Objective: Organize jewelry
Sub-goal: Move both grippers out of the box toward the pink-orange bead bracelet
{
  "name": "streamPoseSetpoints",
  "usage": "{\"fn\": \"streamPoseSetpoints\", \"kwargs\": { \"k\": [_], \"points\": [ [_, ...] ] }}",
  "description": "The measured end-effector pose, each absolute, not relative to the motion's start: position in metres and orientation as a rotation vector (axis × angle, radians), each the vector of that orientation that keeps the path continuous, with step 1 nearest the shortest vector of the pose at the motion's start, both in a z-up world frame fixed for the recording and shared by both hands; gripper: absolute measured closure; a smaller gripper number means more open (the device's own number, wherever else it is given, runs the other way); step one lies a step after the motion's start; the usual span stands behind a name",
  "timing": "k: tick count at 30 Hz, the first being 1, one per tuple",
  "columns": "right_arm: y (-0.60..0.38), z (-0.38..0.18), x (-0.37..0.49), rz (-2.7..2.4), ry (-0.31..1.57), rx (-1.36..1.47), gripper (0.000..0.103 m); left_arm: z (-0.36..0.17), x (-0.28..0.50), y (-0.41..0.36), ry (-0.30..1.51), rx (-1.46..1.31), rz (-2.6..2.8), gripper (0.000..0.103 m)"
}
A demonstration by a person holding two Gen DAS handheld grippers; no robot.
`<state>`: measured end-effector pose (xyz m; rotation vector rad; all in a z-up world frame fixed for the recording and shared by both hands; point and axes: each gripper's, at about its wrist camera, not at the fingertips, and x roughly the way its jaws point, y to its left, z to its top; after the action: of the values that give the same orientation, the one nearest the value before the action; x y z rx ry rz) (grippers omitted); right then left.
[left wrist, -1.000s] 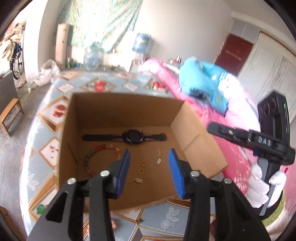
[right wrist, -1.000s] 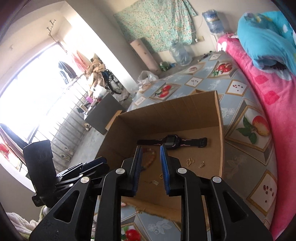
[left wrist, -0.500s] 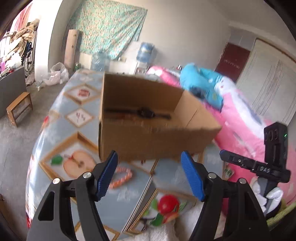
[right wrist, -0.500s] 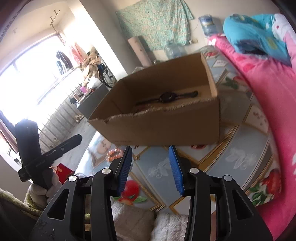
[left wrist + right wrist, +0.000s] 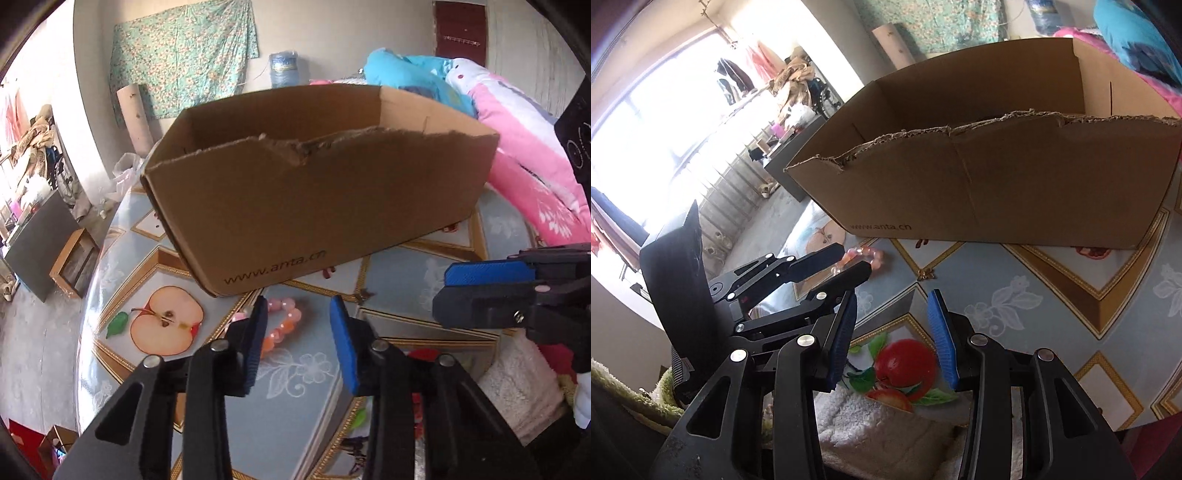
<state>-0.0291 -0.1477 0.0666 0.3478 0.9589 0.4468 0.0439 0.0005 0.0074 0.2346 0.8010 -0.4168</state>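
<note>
L gripper (image 5: 298, 332) jaws just closing, still spread, empty, above pink bead bracelet (image 5: 282, 326) on fruit-print tablecloth (image 5: 399, 269), in front of cardboard box (image 5: 317, 199). R gripper (image 5: 892, 332) spread, empty.

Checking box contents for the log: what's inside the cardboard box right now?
Only the bare inner walls of the cardboard box show. Its torn front wall hides the floor, so any contents can't be seen. A pink bead bracelet lies outside, in front.

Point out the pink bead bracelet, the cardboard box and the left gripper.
pink bead bracelet (image 5: 284, 326), left wrist view, on its beads.
cardboard box (image 5: 314, 206), left wrist view, on its front wall.
left gripper (image 5: 299, 347), left wrist view, between fingertips.
</note>
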Motion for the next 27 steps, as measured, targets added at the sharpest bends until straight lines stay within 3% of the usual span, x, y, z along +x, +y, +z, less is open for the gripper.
{"fn": "streamPoseSetpoints", "kwargs": {
  "k": [2,8,10,19,27],
  "points": [
    [-0.153,0.064,-0.020,0.438,0.968,0.372,0.063,0.001,0.051,0.003,0.833,0.231,-0.406,0.079],
    [-0.167,0.052,-0.003,0.405,1.009,0.423,0.063,-0.014,0.064,0.007,0.886,0.224,-0.411,0.084],
    [-0.169,0.048,0.001,0.396,1.024,0.433,0.063,-0.015,0.064,0.008,0.887,0.230,-0.422,0.093],
    [-0.171,0.043,-0.001,0.358,1.028,0.366,0.064,-0.013,0.041,-0.001,0.935,0.164,-0.549,0.094],
    [-0.133,0.053,-0.009,0.389,0.927,0.102,0.066,-0.013,0.039,0.003,0.919,0.161,-0.514,0.093]
  ]
}}
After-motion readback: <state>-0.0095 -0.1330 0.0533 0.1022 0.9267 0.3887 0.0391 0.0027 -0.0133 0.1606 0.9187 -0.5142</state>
